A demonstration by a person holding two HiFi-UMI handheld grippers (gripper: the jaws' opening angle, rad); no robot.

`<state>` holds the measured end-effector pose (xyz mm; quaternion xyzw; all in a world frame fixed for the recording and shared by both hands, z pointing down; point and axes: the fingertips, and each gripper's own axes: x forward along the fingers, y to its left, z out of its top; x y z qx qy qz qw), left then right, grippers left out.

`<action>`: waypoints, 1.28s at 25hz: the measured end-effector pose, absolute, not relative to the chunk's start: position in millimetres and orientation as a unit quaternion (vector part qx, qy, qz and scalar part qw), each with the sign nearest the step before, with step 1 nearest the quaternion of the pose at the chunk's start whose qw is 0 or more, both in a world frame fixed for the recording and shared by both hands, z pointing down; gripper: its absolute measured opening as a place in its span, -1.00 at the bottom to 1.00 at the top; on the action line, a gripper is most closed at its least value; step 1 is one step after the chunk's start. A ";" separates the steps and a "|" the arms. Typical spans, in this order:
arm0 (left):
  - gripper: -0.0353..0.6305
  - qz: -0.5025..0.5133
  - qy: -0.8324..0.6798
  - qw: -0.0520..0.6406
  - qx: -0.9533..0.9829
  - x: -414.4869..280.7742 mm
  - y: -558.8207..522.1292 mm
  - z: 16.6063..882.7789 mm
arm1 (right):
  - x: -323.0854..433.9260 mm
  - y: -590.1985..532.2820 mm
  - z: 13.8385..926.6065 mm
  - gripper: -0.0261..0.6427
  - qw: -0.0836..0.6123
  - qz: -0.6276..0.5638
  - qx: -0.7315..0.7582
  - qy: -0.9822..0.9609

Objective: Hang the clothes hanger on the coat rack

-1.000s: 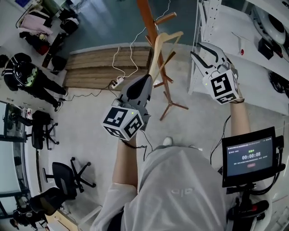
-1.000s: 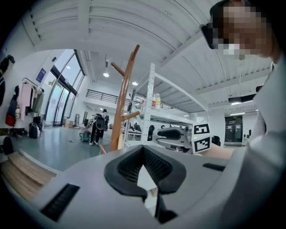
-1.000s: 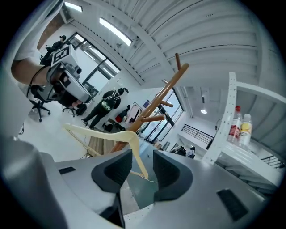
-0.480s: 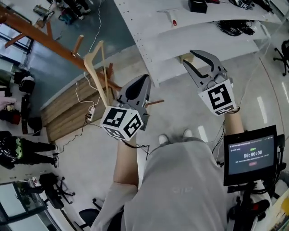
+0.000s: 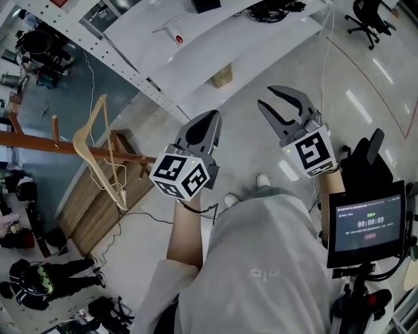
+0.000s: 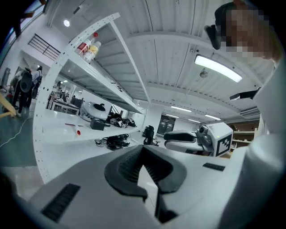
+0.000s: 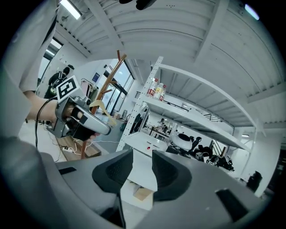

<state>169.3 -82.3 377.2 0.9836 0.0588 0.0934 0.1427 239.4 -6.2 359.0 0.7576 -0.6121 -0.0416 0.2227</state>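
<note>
The wooden clothes hanger (image 5: 98, 153) hangs from a peg of the wooden coat rack (image 5: 39, 141) at the left of the head view, and neither gripper touches it. My left gripper (image 5: 210, 117) is held in the air to the right of the rack, shut with nothing in it. My right gripper (image 5: 268, 98) is further right, open and empty. In the right gripper view the hanger (image 7: 100, 107) and the rack pole (image 7: 109, 76) show beyond the left gripper (image 7: 85, 120). The left gripper view faces the shelving, with the rack out of its sight.
White metal shelving (image 5: 163, 45) crosses the top, with a cardboard box (image 5: 222, 76) under it. A wooden platform (image 5: 98, 202) with a cable lies below the rack. A timer screen (image 5: 369, 222) is at the lower right, an office chair (image 5: 369, 13) at the top right.
The left gripper was up at the hanger by the rack. Now the hanger hangs alone on the rack and both grippers have swung away to the right, towards the shelving.
</note>
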 end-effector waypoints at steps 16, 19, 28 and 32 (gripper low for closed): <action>-0.89 0.135 0.126 0.161 0.969 198.0 -20.7 412.0 | 244.7 44.2 396.4 -0.75 0.197 0.014 0.791 -0.579; -0.89 0.134 0.129 0.161 0.969 199.1 -18.0 409.6 | 243.2 44.9 396.2 -0.76 0.198 0.015 0.791 -0.579; -0.89 0.135 0.133 0.158 0.969 196.1 -13.6 408.2 | 238.0 42.8 394.8 -0.89 0.195 0.011 0.792 -0.578; -0.89 0.135 0.127 0.159 0.970 196.0 -14.9 410.1 | 236.9 41.2 397.2 -0.89 0.198 0.011 0.788 -0.583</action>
